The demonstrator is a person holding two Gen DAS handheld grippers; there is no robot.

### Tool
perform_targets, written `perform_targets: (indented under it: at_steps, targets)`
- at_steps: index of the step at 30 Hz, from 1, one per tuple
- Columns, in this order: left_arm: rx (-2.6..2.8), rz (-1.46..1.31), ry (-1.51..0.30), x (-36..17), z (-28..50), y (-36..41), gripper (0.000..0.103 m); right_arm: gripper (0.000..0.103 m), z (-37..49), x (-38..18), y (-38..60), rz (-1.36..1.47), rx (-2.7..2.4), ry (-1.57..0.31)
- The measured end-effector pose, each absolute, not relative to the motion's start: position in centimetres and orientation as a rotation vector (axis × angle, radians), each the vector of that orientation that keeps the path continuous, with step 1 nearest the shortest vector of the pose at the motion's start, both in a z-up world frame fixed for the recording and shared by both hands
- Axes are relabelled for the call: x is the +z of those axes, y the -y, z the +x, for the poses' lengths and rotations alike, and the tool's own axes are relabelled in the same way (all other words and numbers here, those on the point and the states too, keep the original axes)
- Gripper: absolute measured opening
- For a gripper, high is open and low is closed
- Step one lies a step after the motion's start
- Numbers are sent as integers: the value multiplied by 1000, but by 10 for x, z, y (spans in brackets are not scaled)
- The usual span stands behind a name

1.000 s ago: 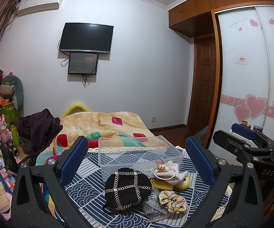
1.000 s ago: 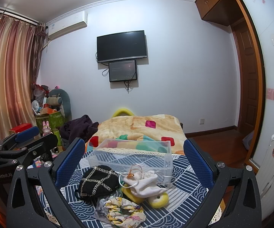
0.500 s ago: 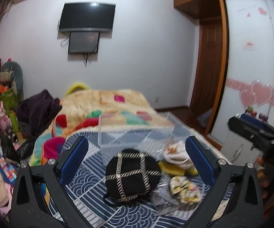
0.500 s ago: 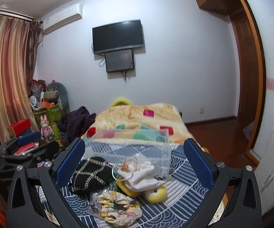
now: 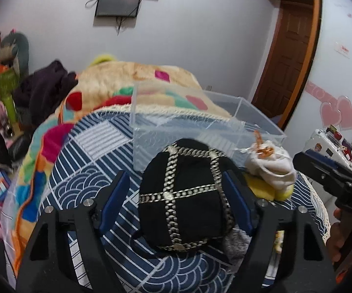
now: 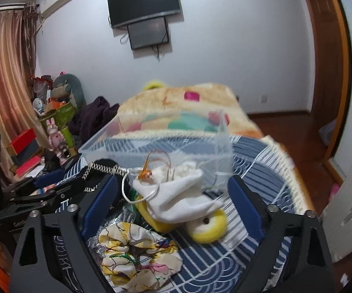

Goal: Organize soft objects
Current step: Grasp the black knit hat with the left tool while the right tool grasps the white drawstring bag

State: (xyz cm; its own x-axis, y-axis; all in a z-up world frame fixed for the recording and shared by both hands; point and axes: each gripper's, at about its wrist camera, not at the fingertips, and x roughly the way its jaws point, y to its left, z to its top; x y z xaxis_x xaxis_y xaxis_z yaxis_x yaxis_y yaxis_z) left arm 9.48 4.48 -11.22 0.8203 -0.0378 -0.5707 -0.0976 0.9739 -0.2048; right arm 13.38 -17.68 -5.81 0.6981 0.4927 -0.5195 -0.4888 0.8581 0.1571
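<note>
The left tool (image 5: 176, 195) stands open around the black hat (image 5: 184, 195): its right pad touches or nearly touches the hat, its left pad stands clear. The right tool (image 6: 171, 202) is wide open and holds nothing, with the white pouch (image 6: 176, 200) and the yellow plush (image 6: 207, 227) under it lying between its fingers. A floral scrunchie (image 6: 137, 256) lies on a clear bag nearer the right camera.

All of it rests on a bed spread with a navy-and-white patterned cloth (image 5: 93, 146). Just behind the hat and pouch stands a clear box (image 5: 200, 122) with nothing soft in it. Past the box lies a beige blanket (image 5: 137, 78) with coloured patches, and beside it a dark heap of clothes (image 5: 44, 92).

On the white wall hang a TV (image 6: 144, 2) and a smaller screen below it. Striped curtains (image 6: 2, 73) hang in the right view, with clutter and a pink rabbit toy (image 6: 55, 134) below them. A wooden door (image 5: 291, 56) and a wardrobe panel with pink hearts (image 5: 342, 114) show in the left view.
</note>
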Motion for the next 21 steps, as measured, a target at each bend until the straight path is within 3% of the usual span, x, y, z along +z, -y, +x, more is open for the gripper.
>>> perform_targets:
  at_steps: [5, 7, 9, 11, 13, 16, 21]
  targets:
    - [44, -248, -654, -128, 105, -49, 71, 72, 148, -73, 171, 7, 552, -654]
    - [27, -255, -671, -133, 108, -49, 56, 67, 151, -77, 169, 9, 556, -678]
    - [17, -262, -677, -135, 108, -48, 50, 58, 153, -80, 166, 14, 563, -695]
    - [21, -255, -666, -135, 107, -47, 43, 39, 152, -83, 165, 9, 585, -710]
    - [20, -255, -657, -133, 104, -46, 32, 34, 149, -83, 163, -1, 589, -707]
    - [11, -264, -645, -131, 99, -47, 23, 23, 145, -80, 167, -1, 576, -684]
    - [10, -229, -608, -120, 85, -39, 18, 14, 142, -68, 177, 61, 592, -645]
